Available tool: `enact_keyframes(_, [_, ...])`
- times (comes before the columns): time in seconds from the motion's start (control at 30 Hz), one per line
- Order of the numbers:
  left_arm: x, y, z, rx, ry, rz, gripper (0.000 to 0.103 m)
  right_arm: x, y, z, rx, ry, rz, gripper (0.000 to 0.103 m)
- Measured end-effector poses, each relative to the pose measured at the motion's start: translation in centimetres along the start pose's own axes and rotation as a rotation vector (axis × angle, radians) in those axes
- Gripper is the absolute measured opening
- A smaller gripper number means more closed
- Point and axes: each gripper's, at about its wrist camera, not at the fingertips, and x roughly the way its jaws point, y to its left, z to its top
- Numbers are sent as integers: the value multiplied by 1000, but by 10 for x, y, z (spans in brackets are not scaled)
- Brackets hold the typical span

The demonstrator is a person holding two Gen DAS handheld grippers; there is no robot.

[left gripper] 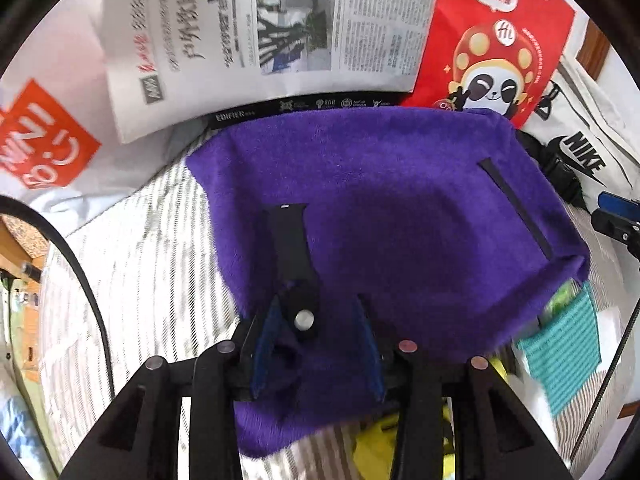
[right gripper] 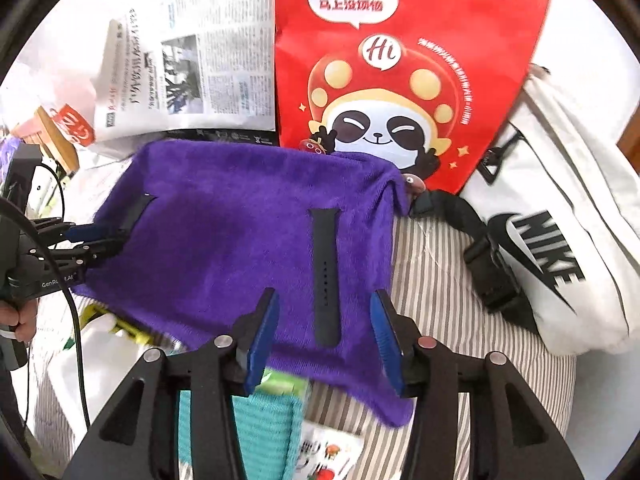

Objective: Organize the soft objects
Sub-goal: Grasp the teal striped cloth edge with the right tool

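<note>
Left side first. My left tool (left gripper: 316, 320) sits at the near left edge of the purple towel (left gripper: 380, 208), fingers parted with towel pile bunched up between them. One half of a black watch strap (left gripper: 294, 248) with a metal stud lies on the towel and runs down into the gap; I cannot tell whether the fingers (left gripper: 264, 344) actually pinch strap or cloth, or merely straddle them. From the right wrist view the left tool (right gripper: 108, 236) reaches in at the towel's left edge, fingers apparently close together there, so I read it as probably gripping that edge, but not surely.

Towel: spread over a striped bed cover (left gripper: 132, 264), its far edge touching a newspaper (left gripper: 260, 32) and a red panda bag (right gripper: 400, 80). Thick, fluffy, limp, light. It will drape and sag from any single hold, so I judge two corners or one whole edge the best place to take it; pile gives good friction against the blue pads.

Middle to right. The second strap half (right gripper: 326, 276), with holes, lies loose on the towel, directly between the spread fingers of my right tool (right gripper: 324, 336), which is wide open and holds nothing. Strap looks like smooth rubber, flexible, light; likely to slide off if the towel is lifted. I would clear the straps before folding.

Far right: white Nike bag (right gripper: 560, 220) with black buckle strap, just beside the towel's right edge. A teal cloth (right gripper: 264, 424) peeks out beneath the near edge.
</note>
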Motion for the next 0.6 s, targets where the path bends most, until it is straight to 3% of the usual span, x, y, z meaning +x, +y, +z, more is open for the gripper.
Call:
enact_keyframes(0.3, [-50,-2,-30,-10,-74,-74,41,-30,3,-53,71,-22,26,53])
enact_keyframes(0.6, [-72,-9,-66,-7,-96,-135,42,-11,3,-101,147,56,105,56])
